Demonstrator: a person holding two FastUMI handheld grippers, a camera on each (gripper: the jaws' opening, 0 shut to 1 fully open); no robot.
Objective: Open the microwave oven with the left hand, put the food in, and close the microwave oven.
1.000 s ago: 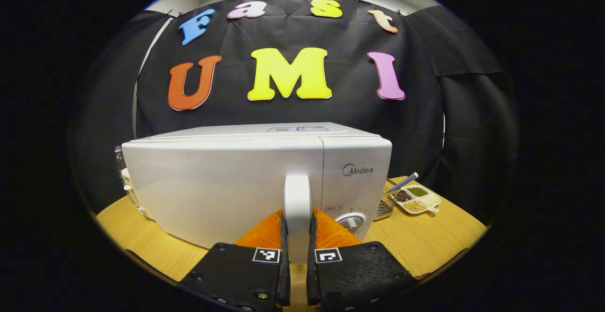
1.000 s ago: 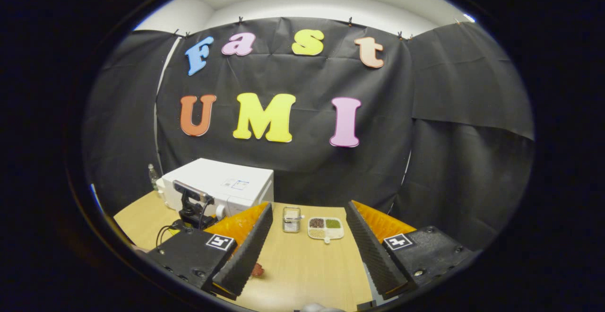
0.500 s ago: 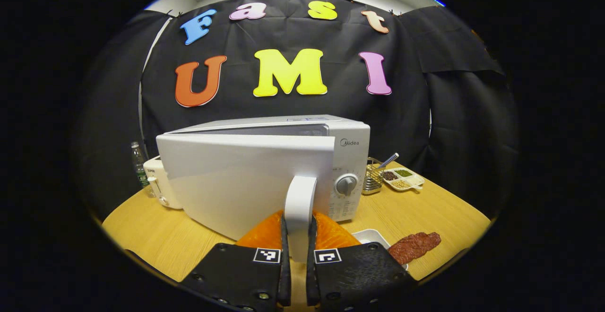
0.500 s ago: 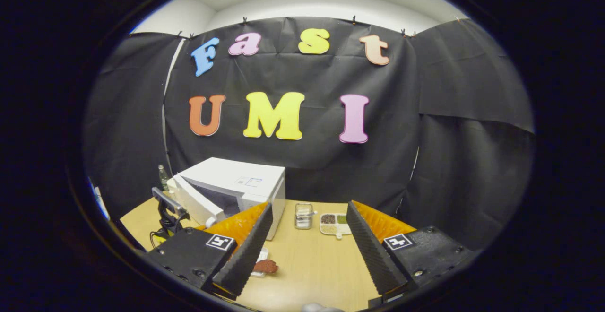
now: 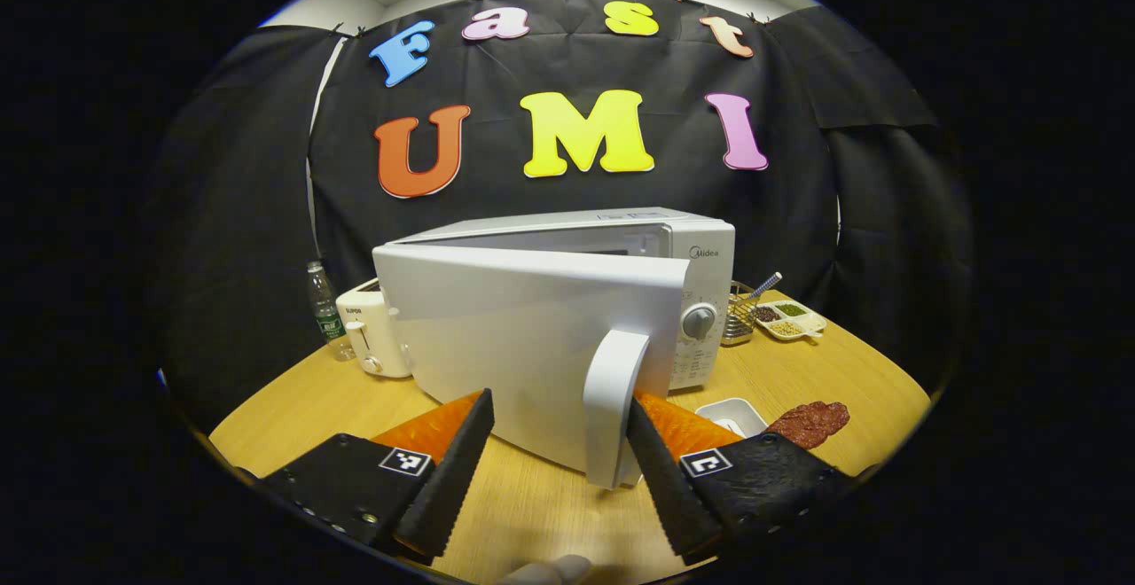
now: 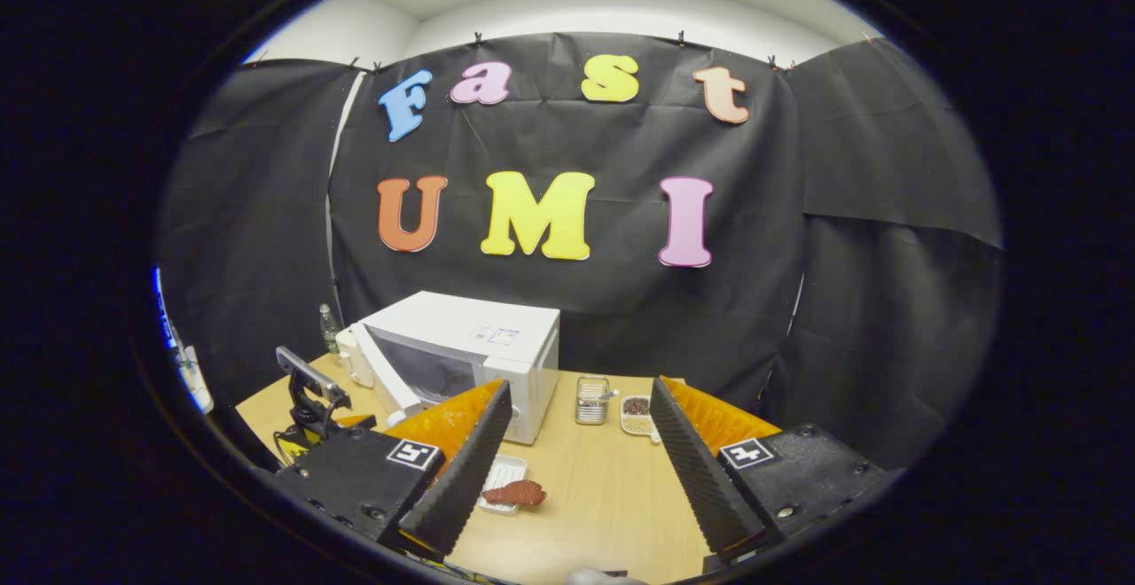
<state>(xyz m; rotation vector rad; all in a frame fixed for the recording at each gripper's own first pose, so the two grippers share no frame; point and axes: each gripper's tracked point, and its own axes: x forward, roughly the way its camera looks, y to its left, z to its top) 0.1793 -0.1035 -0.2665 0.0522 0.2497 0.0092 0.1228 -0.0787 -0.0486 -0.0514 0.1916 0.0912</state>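
The microwave sits on the wooden table with its door swung partway out. The left gripper has its fingers spread, and the door handle stands between them, right up against the right-hand finger, with a clear gap to the other one. So nothing is pinched at the moment.

The door looks like stiff plastic on a hinge, probably light to swing, and the upright handle is the obvious place to grab or hook it. Smooth surface though, so a loose grip could slide off.

The food is a dark reddish slab, looks like meat, lying half on a small white tray in front of the microwave's control side. It's likely soft and floppy, maybe a bit greasy. Pinching it mid-body seems safer than an end, or it may droop. Moving it tray and all might be the easier option.

The right gripper hangs back from the table, fingers wide apart, holding nothing.

The left gripper view gives the close-up of handle against finger and the dial. The right gripper view shows what the door hides up close: the dark opening of the cavity behind it, how far the door is angled out, and the left gripper's camera rig off to the side.
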